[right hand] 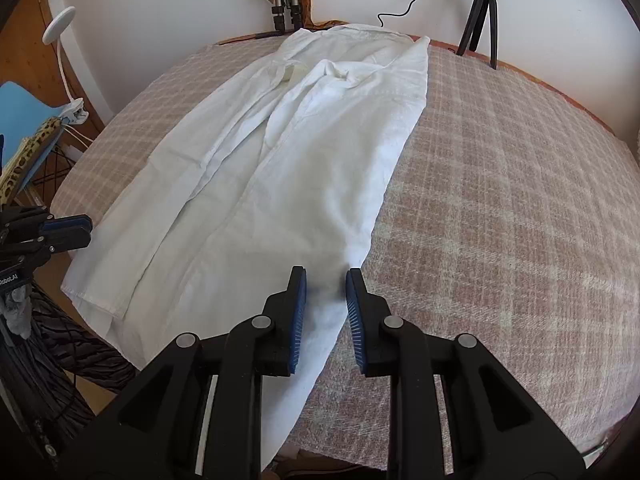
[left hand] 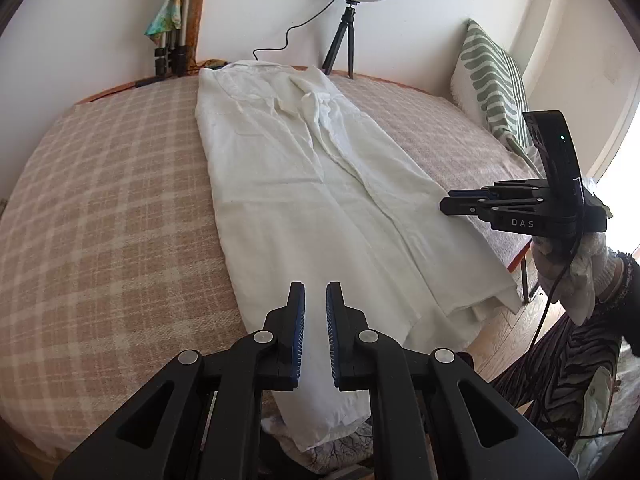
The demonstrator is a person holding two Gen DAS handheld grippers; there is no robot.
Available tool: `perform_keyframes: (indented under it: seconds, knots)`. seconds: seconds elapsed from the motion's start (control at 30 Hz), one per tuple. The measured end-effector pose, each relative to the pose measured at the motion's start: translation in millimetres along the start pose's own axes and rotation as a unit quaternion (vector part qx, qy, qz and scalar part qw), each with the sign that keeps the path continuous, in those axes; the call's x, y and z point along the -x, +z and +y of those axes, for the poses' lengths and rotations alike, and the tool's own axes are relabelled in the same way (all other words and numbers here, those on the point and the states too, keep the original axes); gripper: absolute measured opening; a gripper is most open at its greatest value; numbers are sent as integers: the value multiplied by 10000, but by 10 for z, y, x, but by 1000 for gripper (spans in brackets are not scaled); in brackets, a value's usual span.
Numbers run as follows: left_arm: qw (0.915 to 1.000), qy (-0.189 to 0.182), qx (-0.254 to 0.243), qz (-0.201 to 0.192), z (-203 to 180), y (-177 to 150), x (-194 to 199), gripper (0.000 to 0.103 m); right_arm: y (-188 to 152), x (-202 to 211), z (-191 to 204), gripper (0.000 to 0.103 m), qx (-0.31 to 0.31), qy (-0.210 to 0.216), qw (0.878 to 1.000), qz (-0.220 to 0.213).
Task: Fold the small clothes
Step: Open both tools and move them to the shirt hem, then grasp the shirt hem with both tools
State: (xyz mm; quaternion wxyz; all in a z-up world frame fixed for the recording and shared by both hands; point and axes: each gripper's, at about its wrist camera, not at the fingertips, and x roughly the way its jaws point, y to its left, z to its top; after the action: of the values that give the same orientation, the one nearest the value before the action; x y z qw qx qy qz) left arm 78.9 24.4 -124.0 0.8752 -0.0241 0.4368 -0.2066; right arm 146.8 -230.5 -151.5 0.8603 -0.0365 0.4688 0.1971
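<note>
A long white garment [left hand: 300, 184] lies lengthwise and flat on the plaid blanket [left hand: 120, 200], one end at the far wall and the near end hanging over the front edge. My left gripper [left hand: 315, 286] hovers over that near end, its jaws almost together with nothing pinched. From the right wrist view the left gripper [right hand: 89, 226] sits off the garment's left edge, empty. My right gripper [right hand: 326, 272] stands slightly open above the white garment's [right hand: 304, 152] right edge, gripping nothing. In the left wrist view the right gripper [left hand: 444, 205] floats beside the cloth.
A ring light on a tripod [left hand: 345, 40] and other stands [left hand: 172, 52] line the far wall. A green-patterned pillow [left hand: 492, 80] leans at the right. A gloved hand [left hand: 572, 276] holds the right gripper. A blue chair [right hand: 24, 120] and clip lamp [right hand: 60, 24] stand left.
</note>
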Motion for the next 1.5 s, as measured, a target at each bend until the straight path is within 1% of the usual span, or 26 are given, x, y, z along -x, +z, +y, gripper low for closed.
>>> perform_keyframes:
  seconds: [0.1, 0.17, 0.2, 0.27, 0.37, 0.43, 0.47, 0.5, 0.57, 0.63, 0.73, 0.77, 0.8, 0.83, 0.87, 0.93, 0.97, 1.0, 1.03, 1.07, 1.1, 1.17, 1.2, 1.33, 1.4, 1.5]
  knots:
    - [9991, -24, -279, 317, -51, -154, -89, 9, -237, 48, 2, 23, -204, 170, 9996, 131]
    - [9983, -37, -490, 311, -100, -250, -30, 9, -394, 132, 3, 23, -284, 245, 9991, 215]
    - [9976, -52, -563, 391, -117, -284, -14, 9, -466, 173, 7, 23, -304, 344, 9984, 317]
    - [9973, -130, -539, 486, -101, -324, 59, 10, -586, 265, 29, 23, -234, 504, 9972, 501]
    - [9978, -277, -188, 575, 9, -357, 192, 11, -710, 374, 65, 23, -45, 510, 9955, 791]
    - [9971, -447, 140, 601, 102, -367, 280, 19, -733, 444, 13, 24, -192, 682, 9936, 884]
    - [9961, -499, 322, 648, 154, -362, 304, 36, -727, 458, -42, 27, -373, 817, 9915, 939]
    - [9948, -533, 519, 699, 212, -358, 318, 51, -727, 463, -102, 39, -604, 1008, 9879, 1012]
    - [9893, -776, 956, 785, 339, -349, 309, 52, -728, 400, -241, 52, -1052, 1446, 9774, 1125]
    - [9826, -940, 1329, 894, 444, -345, 256, 52, -724, 279, -342, 52, -1356, 1705, 9682, 1230]
    - [9729, -1209, 1705, 990, 514, -361, 169, 52, -750, 113, -426, 52, -1783, 2087, 9523, 1332]
    - [9711, -1256, 1735, 1052, 501, -369, 135, 52, -771, 76, -436, 52, -1880, 2222, 9469, 1370]
    - [9704, -1276, 1721, 1116, 482, -381, 109, 49, -812, 65, -424, 52, -1948, 2311, 9429, 1401]
    - [9696, -1295, 1709, 1181, 464, -394, 84, 49, -820, 26, -424, 52, -1982, 2355, 9405, 1439]
    - [9678, -1354, 1716, 1250, 447, -405, 57, 49, -823, -11, -411, 52, -2001, 2417, 9379, 1479]
    - [9630, -1487, 1830, 1307, 450, -412, 25, 45, -827, -64, -404, 52, -2106, 2587, 9307, 1502]
    - [9595, -1566, 1920, 1337, 462, -410, 9, 37, -817, -94, -400, 48, -2177, 2682, 9257, 1542]
    - [9567, -1628, 1995, 1358, 473, -415, -2, 31, -805, -126, -402, 42, -2238, 2785, 9205, 1584]
    - [9554, -1665, 2027, 1353, 470, -415, -8, 27, -798, -154, -381, 38, -2277, 2879, 9162, 1610]
    - [9553, -1679, 2029, 1342, 462, -414, -6, 19, -798, -173, -345, 31, -2295, 2982, 9121, 1625]
    - [9552, -1693, 2033, 1327, 454, -414, 12, 14, -787, -177, -313, 23, -2280, 3031, 9109, 1627]
    - [9519, -1822, 2112, 1265, 471, -402, 35, 9, -769, -142, -266, 17, -2256, 3087, 9112, 1532]
    - [9498, -1886, 2179, 1222, 484, -401, 55, 8, -762, -125, -252, 15, -2297, 3154, 9086, 1487]
    - [9428, -2104, 2361, 1059, 507, -358, 112, 7, -776, -92, -245, 13, -2665, 3554, 8874, 1236]
    - [9403, -2184, 2407, 1007, 514, -295, 104, 7, -781, -114, -204, 12, -2713, 3615, 8847, 1139]
    - [9387, -2268, 2429, 917, 526, -183, 127, 6, -736, -48, -253, 12, -2703, 3661, 8854, 948]
